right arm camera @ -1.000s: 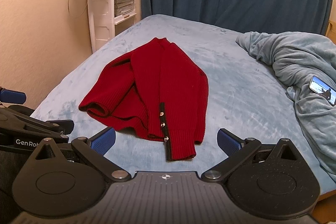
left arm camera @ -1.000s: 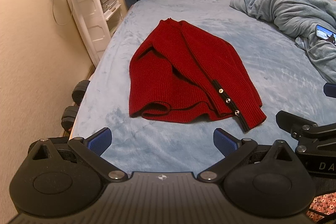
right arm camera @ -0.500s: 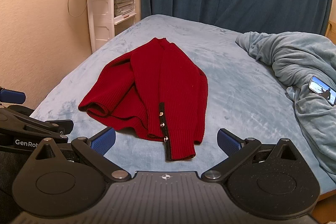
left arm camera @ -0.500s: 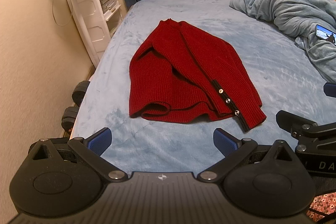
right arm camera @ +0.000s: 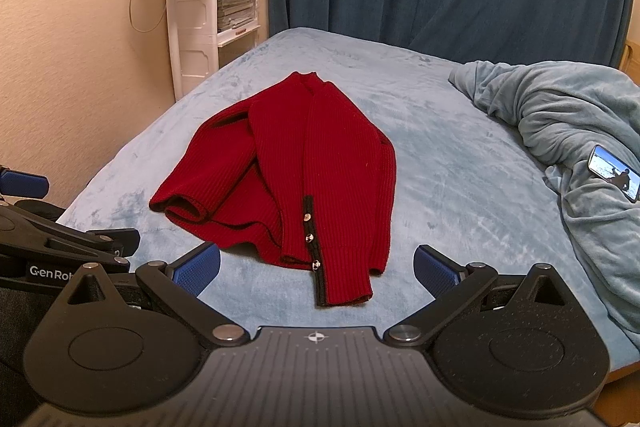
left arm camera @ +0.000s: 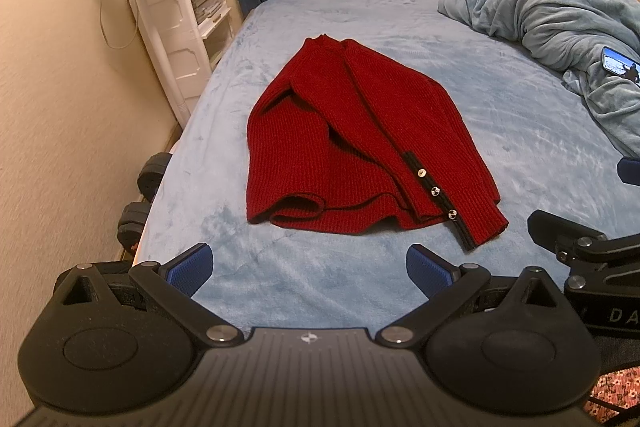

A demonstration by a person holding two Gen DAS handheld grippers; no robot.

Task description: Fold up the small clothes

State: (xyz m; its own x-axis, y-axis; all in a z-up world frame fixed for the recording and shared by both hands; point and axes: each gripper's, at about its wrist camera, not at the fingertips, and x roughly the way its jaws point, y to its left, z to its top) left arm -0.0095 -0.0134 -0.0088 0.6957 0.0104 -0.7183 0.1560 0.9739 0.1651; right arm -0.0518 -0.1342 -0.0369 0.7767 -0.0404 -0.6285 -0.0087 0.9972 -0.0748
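**Both jaws gaping over the near bed edge, cardigan waiting untouched**

Both sets of jaws are standing wide apart and gripping nothing: the left gripper (left arm camera: 308, 269) and the right gripper (right arm camera: 318, 269) are hovering side by side over the near edge of the pale blue plush-covered bed (left arm camera: 520, 131), their blue pads clear of any cloth.

Just beyond them the dark red ribbed-knit cardigan (left arm camera: 360, 147) is lying flat, partly folded, hem nearest and neckline farthest, with a black-trimmed strip of small metal buttons (right arm camera: 308, 239) running along its near right part. One cuffed sleeve opening (right arm camera: 180, 209) is gaping at the near left.

The knit is looking soft, limp and fairly thick, so it will likely be drooping and stretching when lifted, though not sliding much on the plush. Pinching the ribbed hem corners, one per gripper, seems the soundest hold.

Farther right, a rumpled grey-blue fleece blanket (right arm camera: 560, 115) is carrying a lit smartphone (right arm camera: 614, 173).
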